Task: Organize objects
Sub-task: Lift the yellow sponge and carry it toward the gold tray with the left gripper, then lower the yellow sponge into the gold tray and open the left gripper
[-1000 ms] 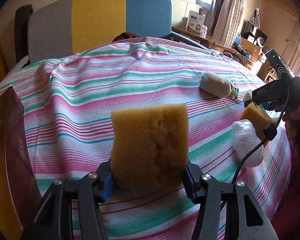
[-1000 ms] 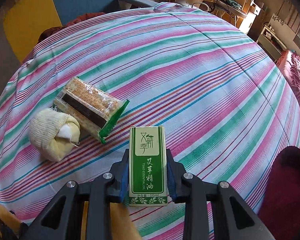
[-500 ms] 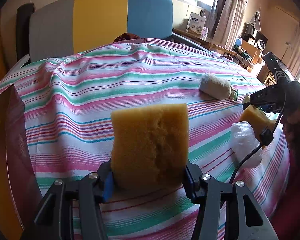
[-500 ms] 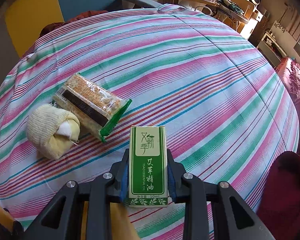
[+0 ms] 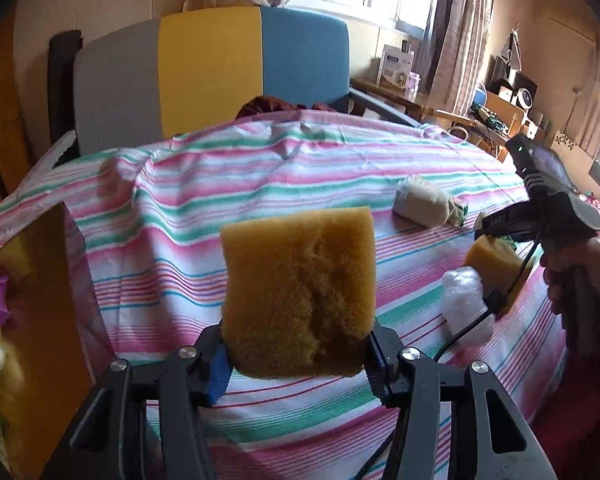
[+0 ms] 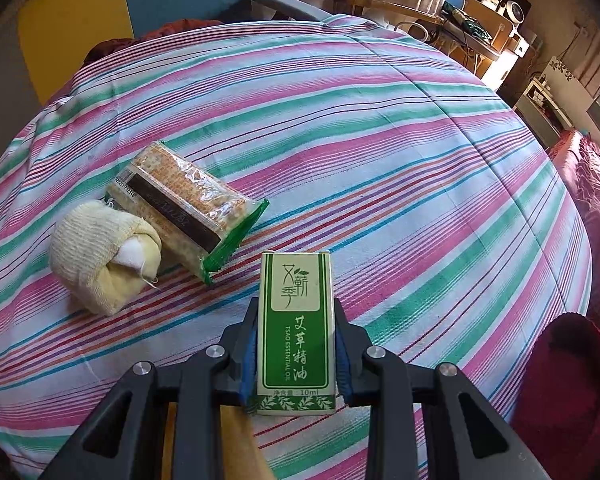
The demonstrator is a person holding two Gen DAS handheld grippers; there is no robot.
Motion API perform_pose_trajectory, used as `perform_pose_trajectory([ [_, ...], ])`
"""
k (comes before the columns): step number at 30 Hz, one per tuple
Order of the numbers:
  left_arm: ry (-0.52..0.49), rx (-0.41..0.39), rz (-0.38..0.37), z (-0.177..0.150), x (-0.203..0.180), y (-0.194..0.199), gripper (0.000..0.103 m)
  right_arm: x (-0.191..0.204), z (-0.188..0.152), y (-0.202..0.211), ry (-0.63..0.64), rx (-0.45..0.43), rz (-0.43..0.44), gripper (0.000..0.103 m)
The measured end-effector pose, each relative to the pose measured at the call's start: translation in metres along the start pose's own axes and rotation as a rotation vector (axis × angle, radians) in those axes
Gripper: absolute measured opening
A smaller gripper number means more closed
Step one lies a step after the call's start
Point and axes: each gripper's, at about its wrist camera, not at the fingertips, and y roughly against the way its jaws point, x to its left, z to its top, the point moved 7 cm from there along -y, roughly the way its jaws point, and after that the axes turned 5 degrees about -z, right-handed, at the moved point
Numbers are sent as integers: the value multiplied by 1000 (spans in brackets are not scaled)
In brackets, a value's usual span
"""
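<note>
Sponge (image 5: 298, 296) clamped in left gripper (image 5: 296, 354) (green box (image 6: 296, 332) in right gripper (image 6: 296, 354)).

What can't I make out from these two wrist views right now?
- Left wrist view: the bin at the left edge is cut off and blurred; its contents are unreadable.
- Left wrist view: the second sponge is partly behind the right gripper.
- Right wrist view: the green box hides the cloth beneath it.
</note>
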Motion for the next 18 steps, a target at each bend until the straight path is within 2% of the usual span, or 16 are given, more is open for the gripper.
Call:
perform_pose_trajectory([
  [5, 5, -71, 57, 22, 16, 46, 56, 2, -2, 3, 6, -4, -4, 30],
  [8, 40, -75, 93, 23, 36, 61, 56, 3, -2, 4, 12, -6, -8, 30],
  [18, 159, -35, 186, -9, 102, 84, 56, 14, -7, 11, 36, -19, -31, 30],
])
